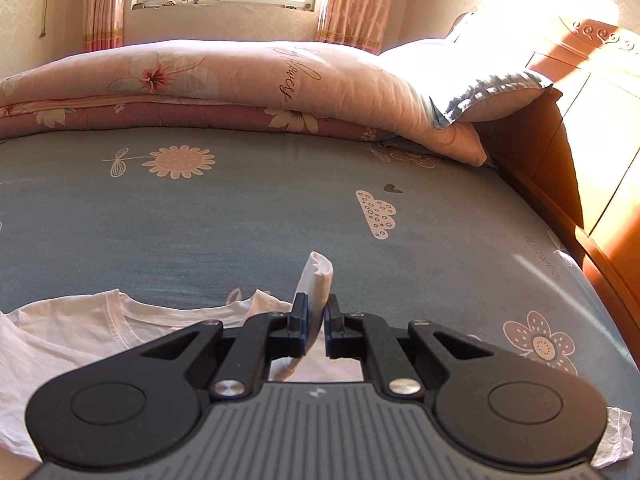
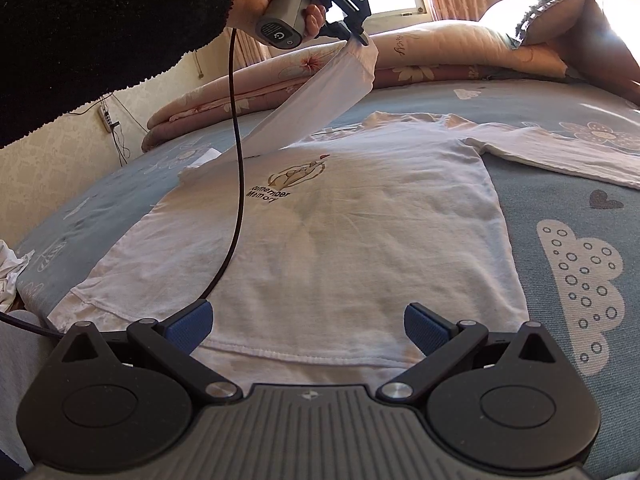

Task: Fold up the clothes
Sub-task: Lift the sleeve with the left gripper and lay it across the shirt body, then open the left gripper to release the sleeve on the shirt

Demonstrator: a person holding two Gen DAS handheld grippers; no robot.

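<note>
Only the right wrist view shows the whole white shirt (image 2: 320,232) flat on the blue bed (image 2: 560,184), with the left gripper (image 2: 362,38) clamped on its sleeve (image 2: 316,92) and lifting it. The left view just gets the cuff (image 1: 318,280) pinched between its fingers, body mostly cut off. Right gripper (image 2: 308,326) hangs wide open over the hem. Print reads "Remember Memory"; the sheet says "FLOWERS"; the duvet (image 1: 200,76) script is hard to read.
</note>
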